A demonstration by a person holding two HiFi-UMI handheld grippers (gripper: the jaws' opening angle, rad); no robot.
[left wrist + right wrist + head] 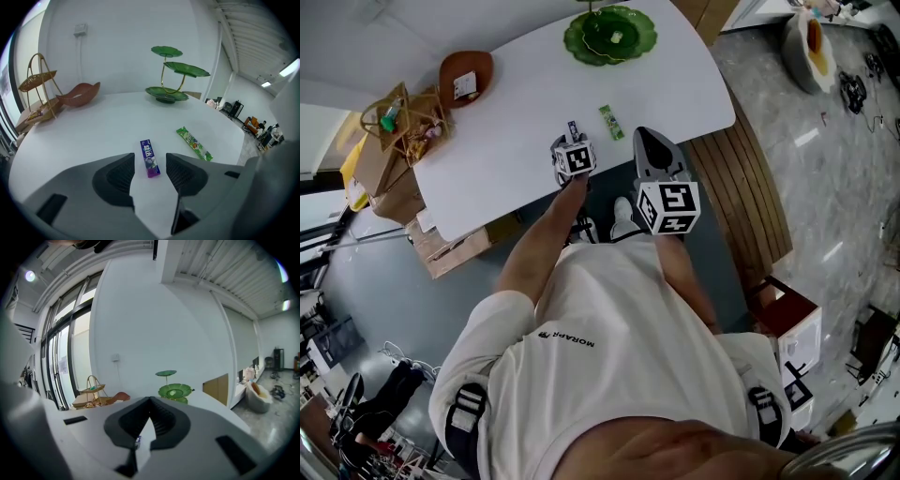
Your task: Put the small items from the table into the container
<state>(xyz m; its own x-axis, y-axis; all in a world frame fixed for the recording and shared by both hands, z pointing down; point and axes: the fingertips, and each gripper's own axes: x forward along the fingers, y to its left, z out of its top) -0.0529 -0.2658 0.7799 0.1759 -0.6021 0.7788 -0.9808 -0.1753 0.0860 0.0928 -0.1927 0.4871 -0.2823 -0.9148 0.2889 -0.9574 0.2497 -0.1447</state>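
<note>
Your left gripper (150,161) gapes around a slim purple gum pack (149,153), green sachet (194,144) at two o'clock; right gripper (149,401) closed.

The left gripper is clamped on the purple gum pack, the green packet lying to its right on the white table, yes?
No: the left gripper view shows the left gripper open, the purple gum pack loose between its jaw tips. The green packet is to its right on the white table.
</note>
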